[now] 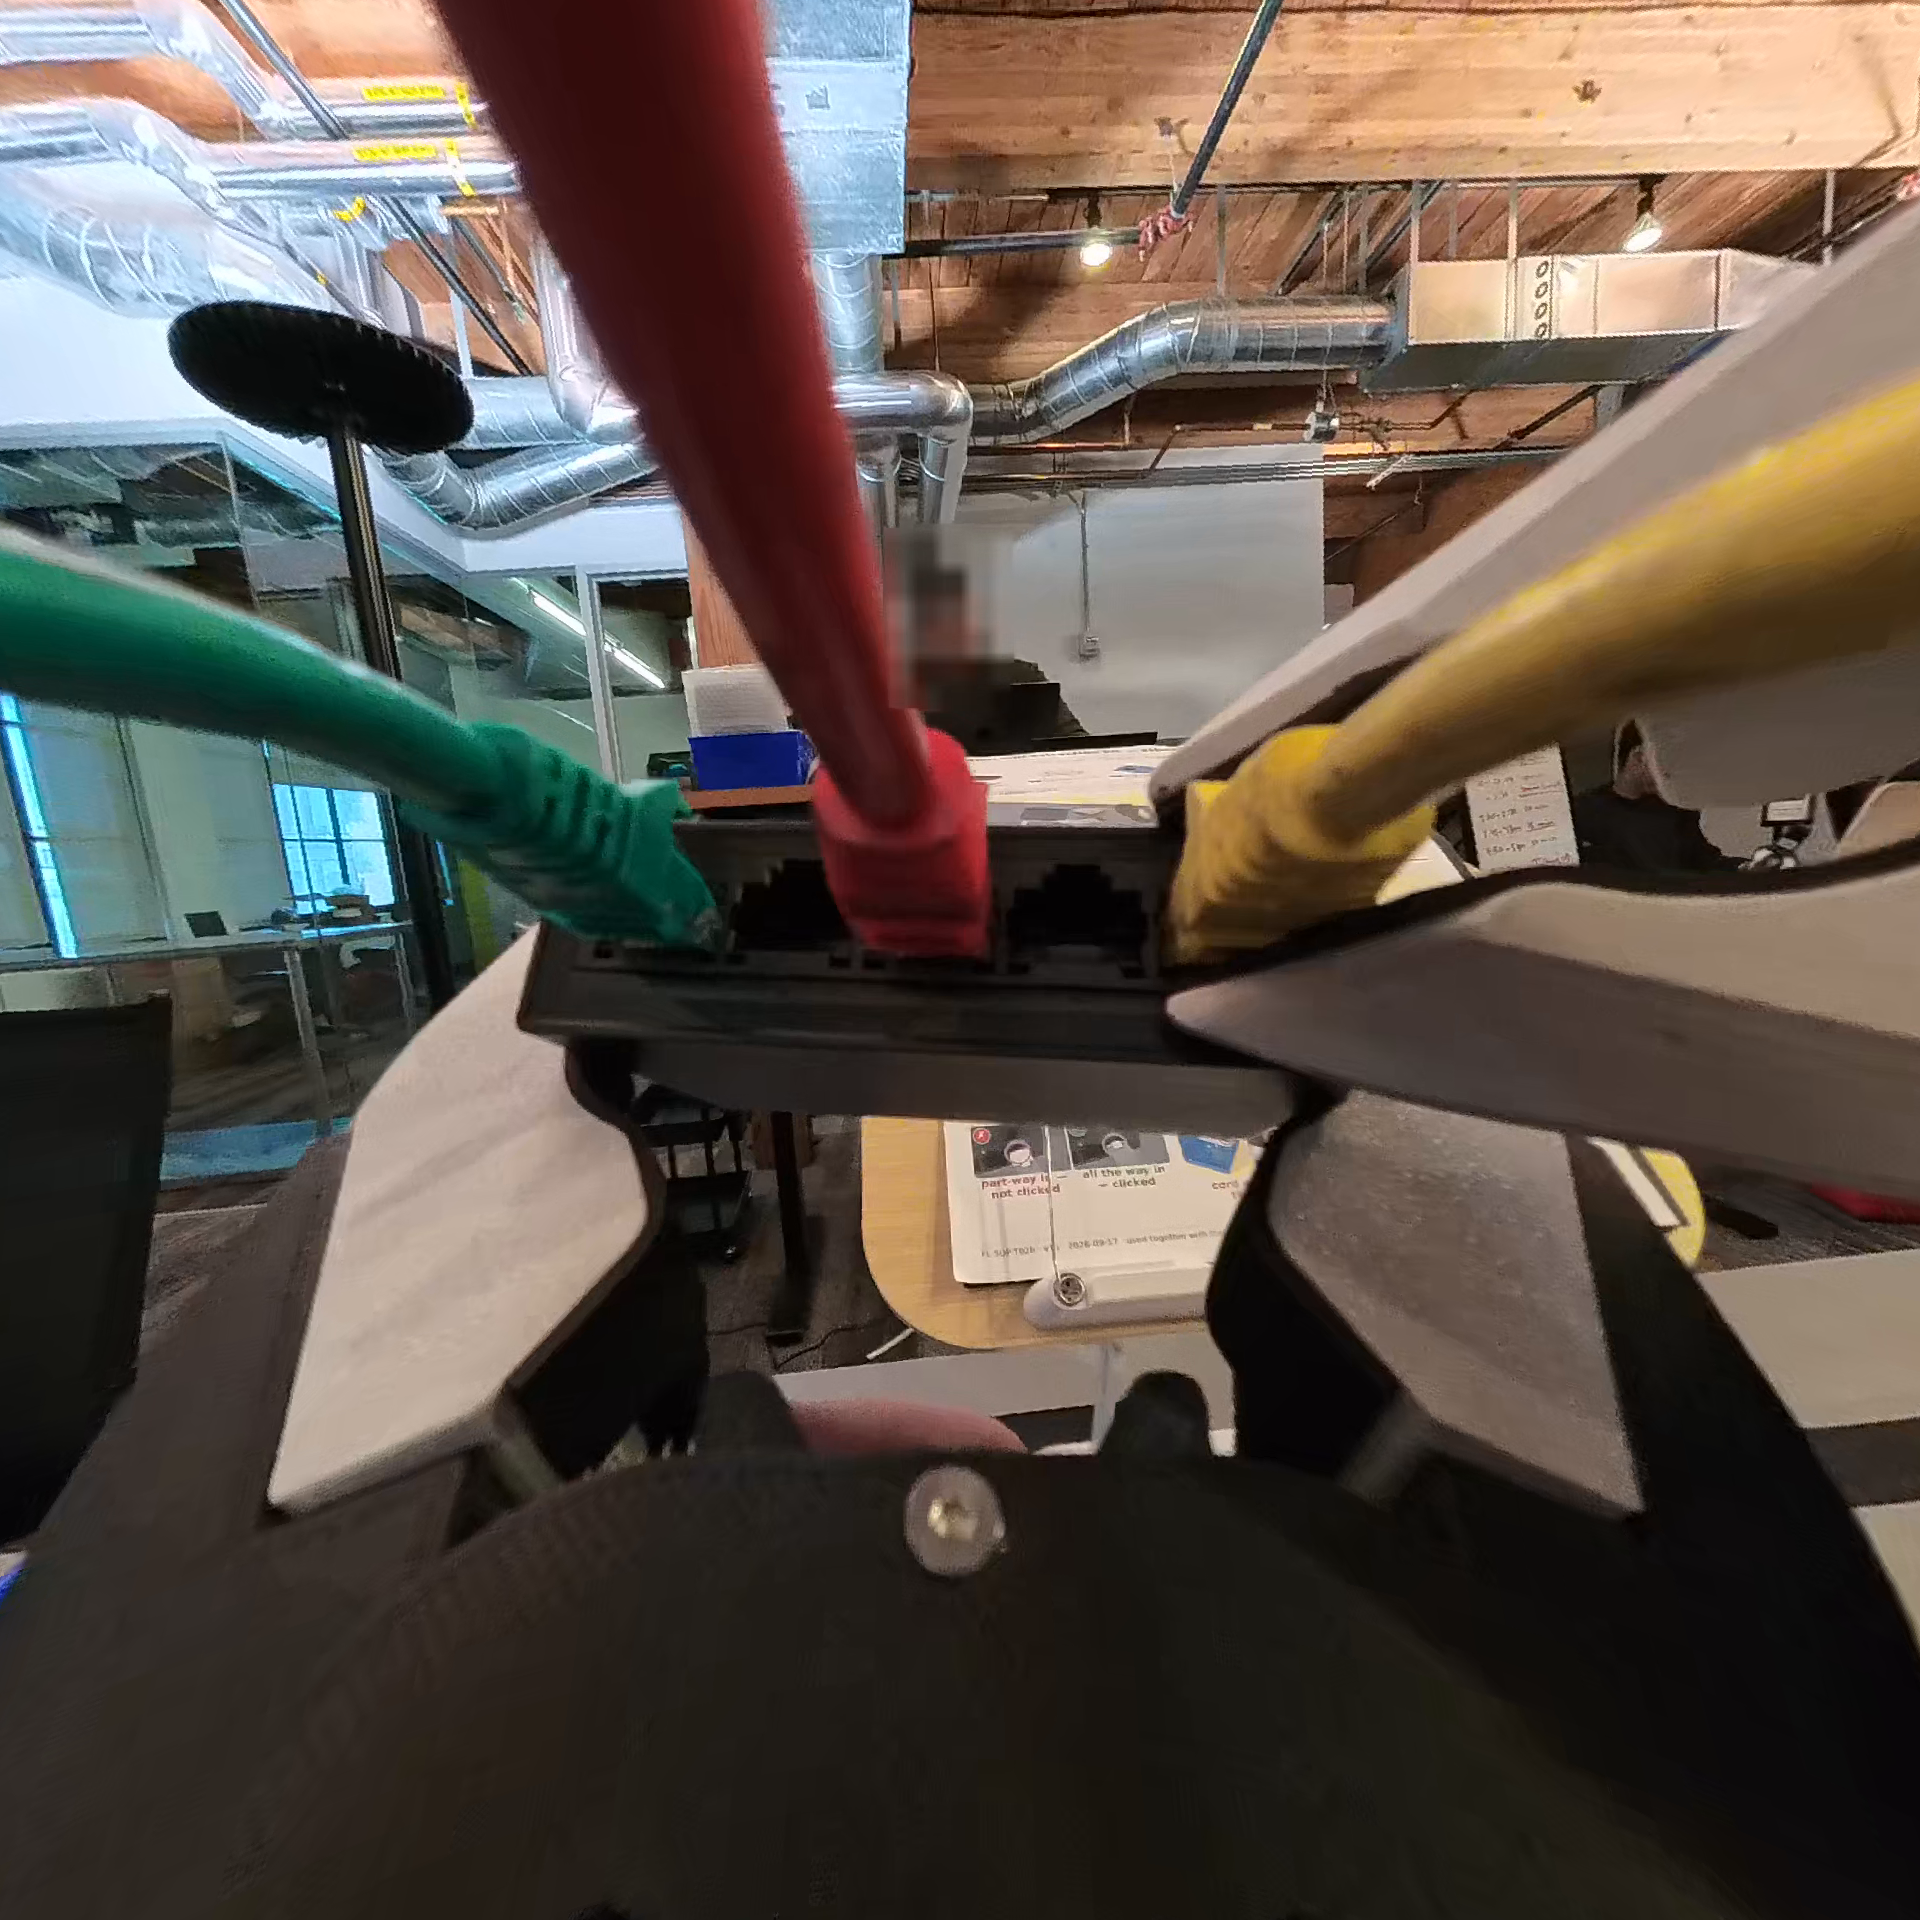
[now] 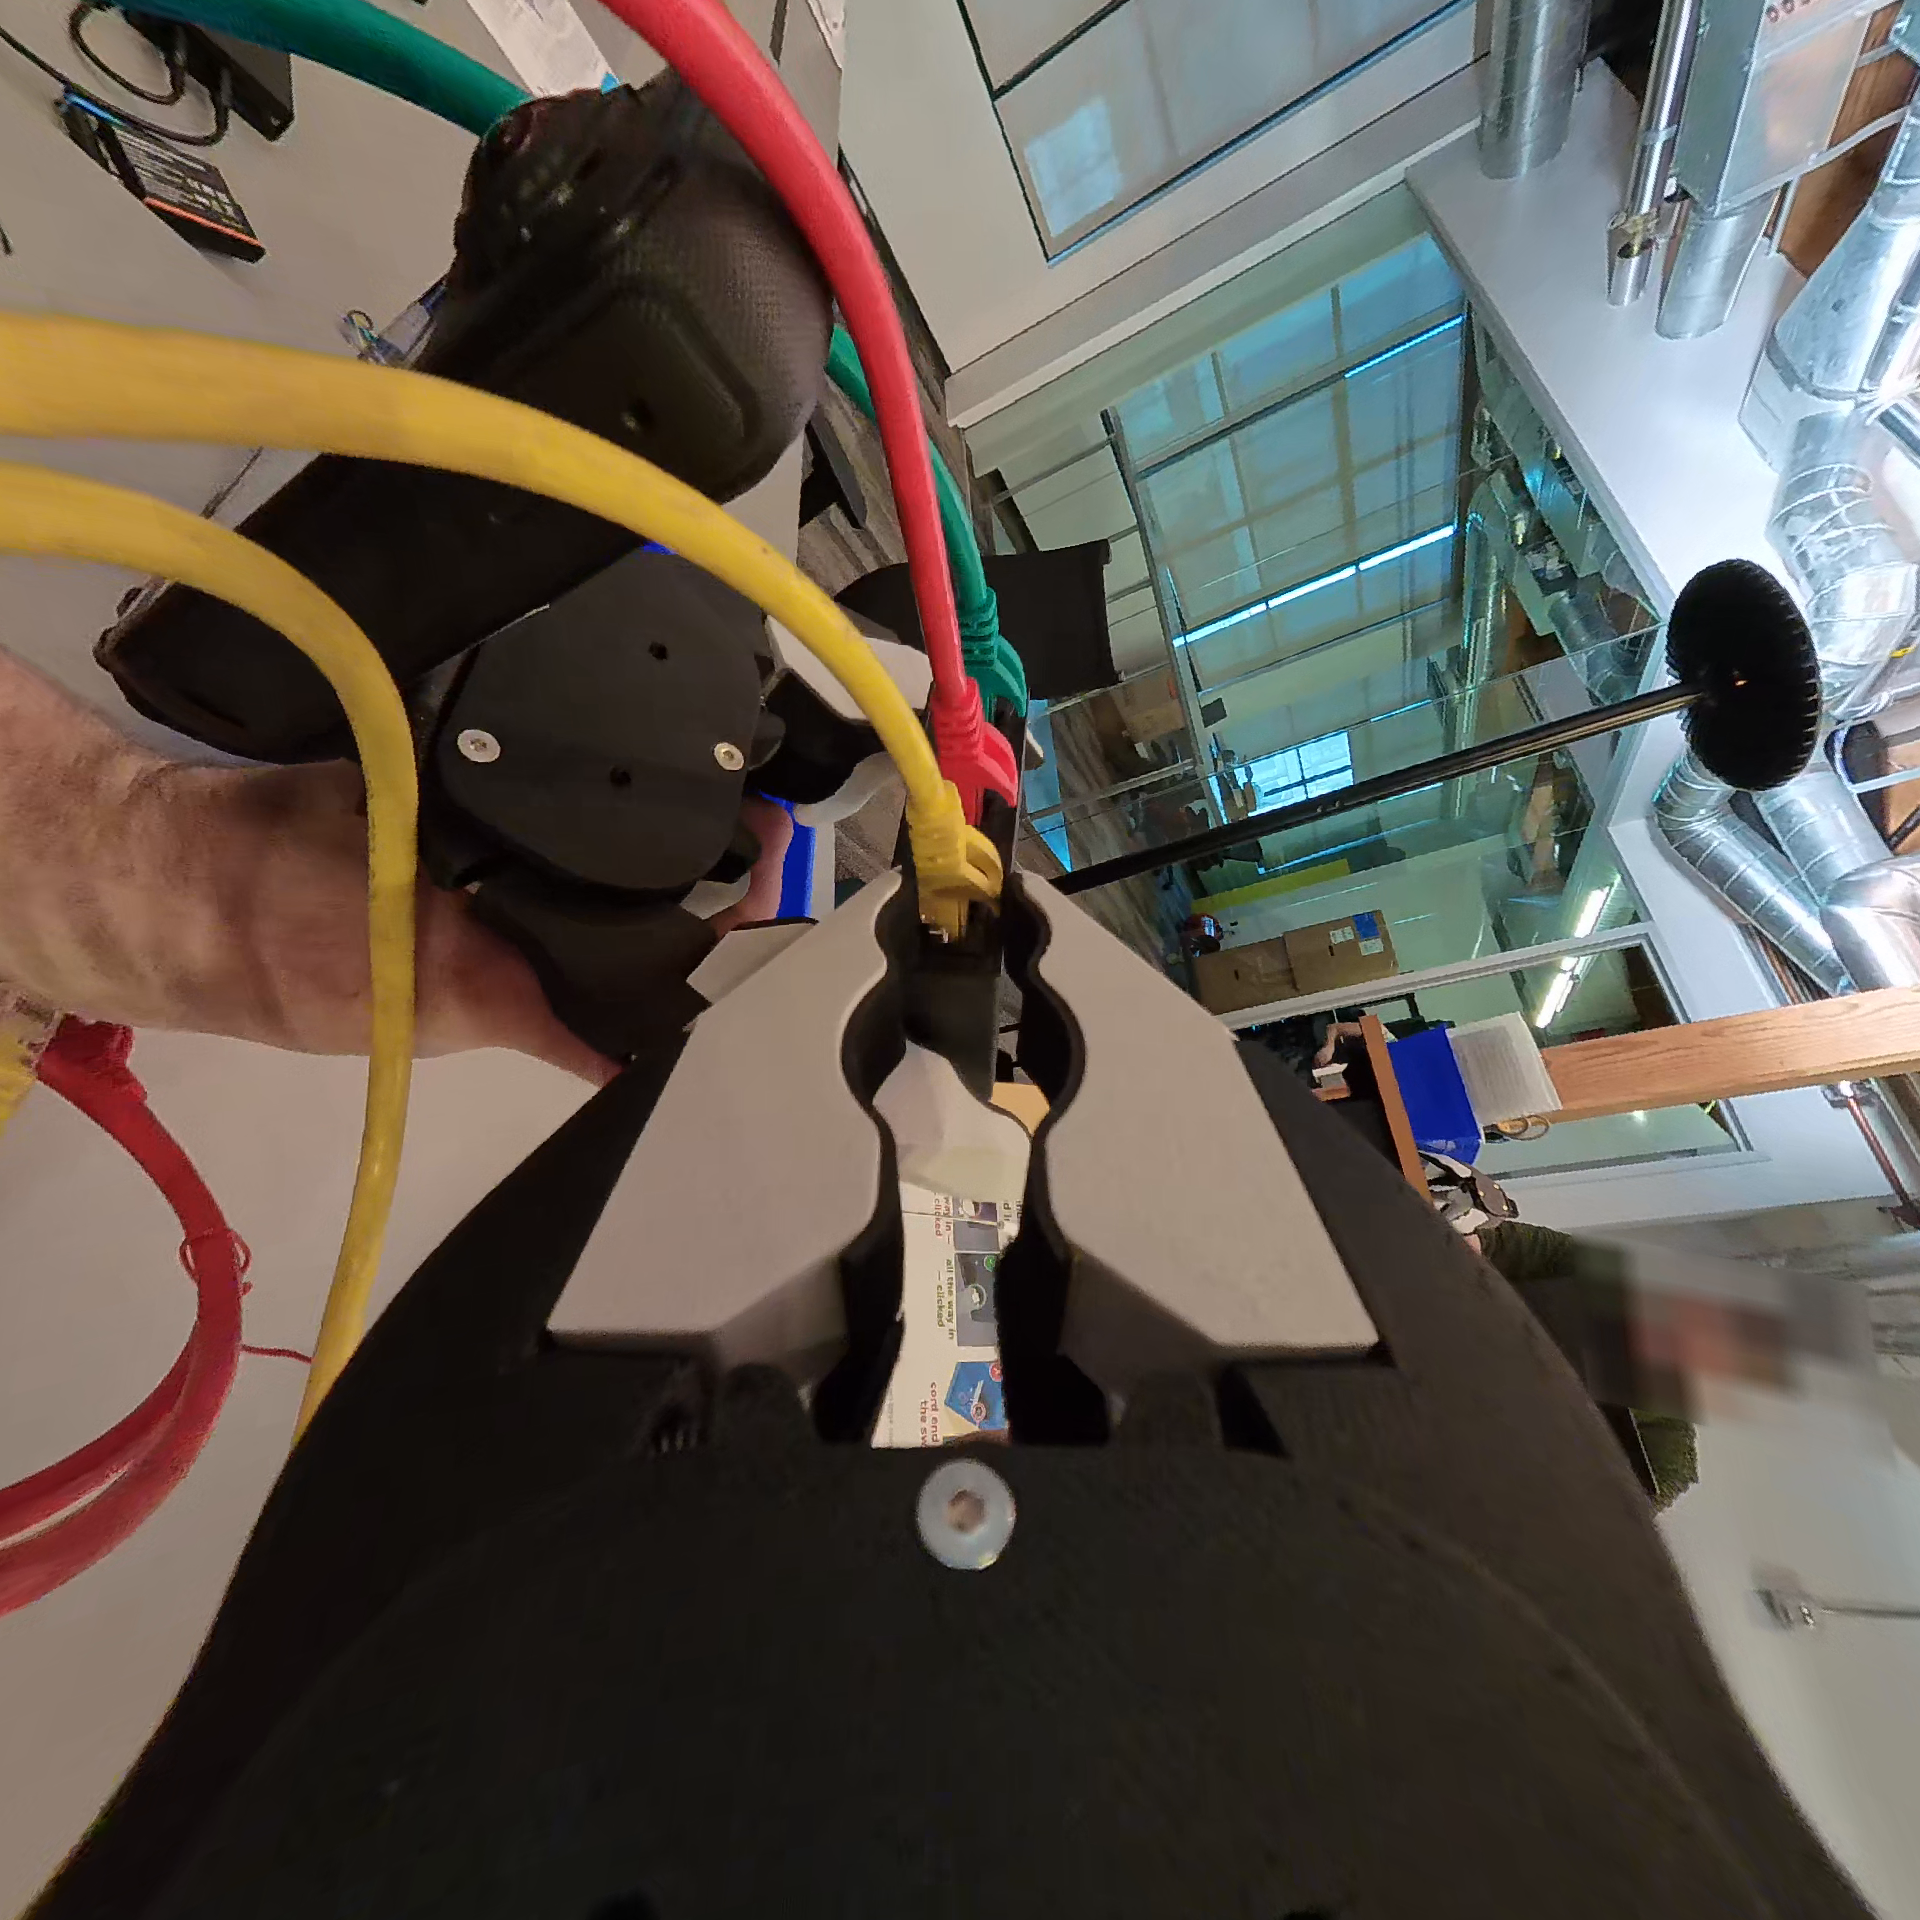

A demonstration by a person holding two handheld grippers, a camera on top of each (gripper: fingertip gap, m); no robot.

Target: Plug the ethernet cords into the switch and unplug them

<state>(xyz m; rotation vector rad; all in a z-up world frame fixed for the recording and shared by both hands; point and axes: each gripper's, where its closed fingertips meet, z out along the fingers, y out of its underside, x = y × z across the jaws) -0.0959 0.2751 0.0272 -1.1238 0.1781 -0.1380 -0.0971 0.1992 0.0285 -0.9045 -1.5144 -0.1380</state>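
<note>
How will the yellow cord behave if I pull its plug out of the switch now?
The yellow cord probably flexes freely: it already hangs in loose loops. The switch looks light and might shift, though the left tool grips it. The right tool pinches the plug.

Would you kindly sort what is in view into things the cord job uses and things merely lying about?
In use: switch, green cord, red cord, yellow cord, left gripper, right gripper.

Lying about: instruction sheet, blue bin, black floor lamp, small black device.
</note>
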